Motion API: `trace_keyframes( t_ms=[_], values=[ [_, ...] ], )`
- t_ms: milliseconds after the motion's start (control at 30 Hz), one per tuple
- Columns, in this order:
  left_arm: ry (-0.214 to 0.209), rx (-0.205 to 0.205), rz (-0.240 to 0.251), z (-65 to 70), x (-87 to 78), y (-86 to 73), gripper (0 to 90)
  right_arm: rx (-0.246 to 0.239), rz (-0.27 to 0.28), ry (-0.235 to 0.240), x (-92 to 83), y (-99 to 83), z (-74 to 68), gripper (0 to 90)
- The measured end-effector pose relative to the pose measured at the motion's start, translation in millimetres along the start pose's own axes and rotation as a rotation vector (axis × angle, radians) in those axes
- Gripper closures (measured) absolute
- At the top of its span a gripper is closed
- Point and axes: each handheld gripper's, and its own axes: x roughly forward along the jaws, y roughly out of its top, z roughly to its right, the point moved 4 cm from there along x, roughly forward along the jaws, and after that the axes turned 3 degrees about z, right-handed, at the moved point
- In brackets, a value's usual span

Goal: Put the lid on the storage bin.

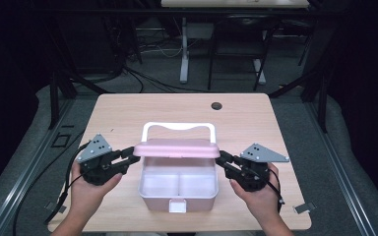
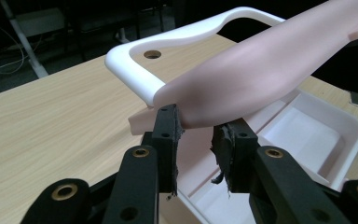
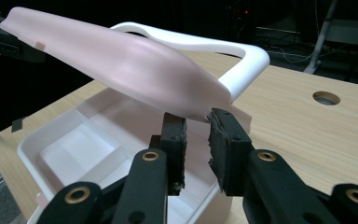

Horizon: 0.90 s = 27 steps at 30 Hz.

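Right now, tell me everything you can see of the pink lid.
The pink lid is a smooth, matte, plastic-looking shell, rounded at its ends, with a small tab near one edge. It is raised at a slant over the open white box, whose two compartments show beneath it, with the white handle behind. The left gripper and right gripper each meet one end; the pads sit at its edge, but a firm pinch cannot be told.

Bright tabletop, dark soft-focus surroundings
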Motion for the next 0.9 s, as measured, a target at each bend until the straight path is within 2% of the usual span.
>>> trace_keyframes(
  t_ms=[233,333,600,900],
  values=[
    [0.002,-0.01,0.014,5.4,-2.6,-11.7,70.6,0.003,-0.004,0.005,-3.4,-10.3,-3.2,76.0],
    [0.0,-0.018,0.026,6.6,-2.9,-16.3,70.3,0.009,0.008,0.021,-5.2,-15.6,-4.4,76.3],
    [-0.002,-0.017,0.017,9.3,-3.5,-28.8,70.9,0.019,-0.014,0.04,-7.9,-26.3,-5.8,76.7],
    [-0.011,-0.018,0.007,12.3,-5.5,-37.2,72.1,0.02,-0.013,0.05,-10.3,-35.7,-8.9,76.7]
  ],
)
